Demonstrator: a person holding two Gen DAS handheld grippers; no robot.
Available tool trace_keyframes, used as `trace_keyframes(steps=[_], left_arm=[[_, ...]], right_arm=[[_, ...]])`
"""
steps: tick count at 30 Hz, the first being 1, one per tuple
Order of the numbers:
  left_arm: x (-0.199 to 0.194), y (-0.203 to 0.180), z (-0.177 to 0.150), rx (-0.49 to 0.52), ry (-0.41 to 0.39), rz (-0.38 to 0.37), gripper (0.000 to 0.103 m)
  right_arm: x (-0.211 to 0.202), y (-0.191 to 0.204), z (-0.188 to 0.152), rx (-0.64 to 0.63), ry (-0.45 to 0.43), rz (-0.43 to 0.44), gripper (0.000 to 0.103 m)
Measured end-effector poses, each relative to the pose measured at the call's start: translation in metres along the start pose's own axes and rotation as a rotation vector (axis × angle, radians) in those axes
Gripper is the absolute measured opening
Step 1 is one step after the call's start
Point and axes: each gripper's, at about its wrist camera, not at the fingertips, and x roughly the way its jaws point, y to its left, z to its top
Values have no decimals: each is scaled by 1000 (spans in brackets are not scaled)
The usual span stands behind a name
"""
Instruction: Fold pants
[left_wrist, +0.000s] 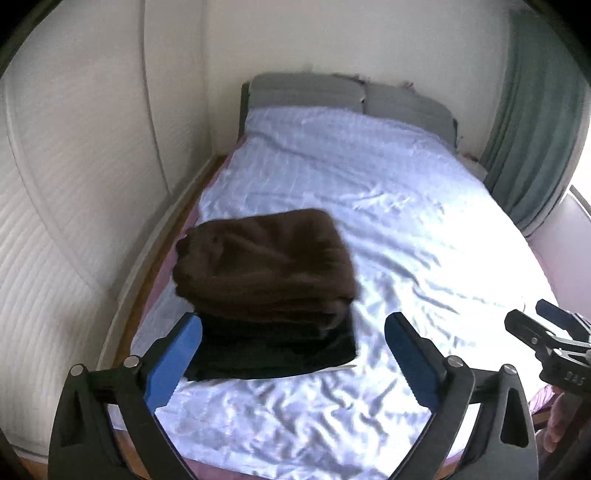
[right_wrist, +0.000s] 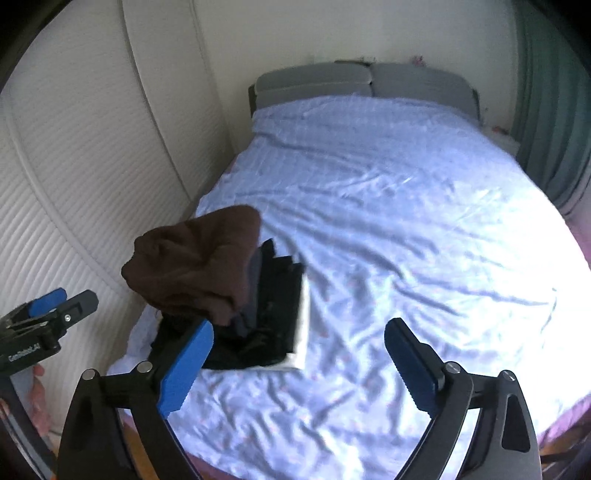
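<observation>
Blue-padded left tongs (left_wrist: 293, 354) stood wide apart, holding nothing, above the near part of the bed (left_wrist: 406, 229), and the right tongs (right_wrist: 298, 363) gaped just as widely, also empty. No earlier view tells how either came to be so. Each pair showed in the other's view: the right tongs (left_wrist: 546, 332) at the right border, the left tongs (right_wrist: 55, 306) at the left border, each with part of a hand beneath it.

Folded brown pants (left_wrist: 266, 258) lay on top of a stack of dark folded clothes (left_wrist: 277, 350), near the bed's left edge and towards its near end. From the right wrist view the brown pants (right_wrist: 199, 266) sat a little askew on the stack (right_wrist: 266, 321), whose layers showed black and grey, with a white edge at its right side.

A wrinkled pale blue sheet covered the bed. Grey cushions (left_wrist: 332, 92) lined the far end against the wall, and a green curtain (left_wrist: 532, 147) hung by the far right corner.
</observation>
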Motion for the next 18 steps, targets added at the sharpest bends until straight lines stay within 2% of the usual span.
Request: trace_keyframes(steps=[4,10,18], left_arm=[[-29,-57,-13,42,-46,-32,102],[-69,-138,-38,124,-101,-62,103],[-120,-210,-75,123,-145,-69,103]], right_arm=[[-45,-37,-13,10,-42,-26,99],[-102,-96,-43,30,-79,-22,99],[-171,-164,-83,0,-137,-71,99]])
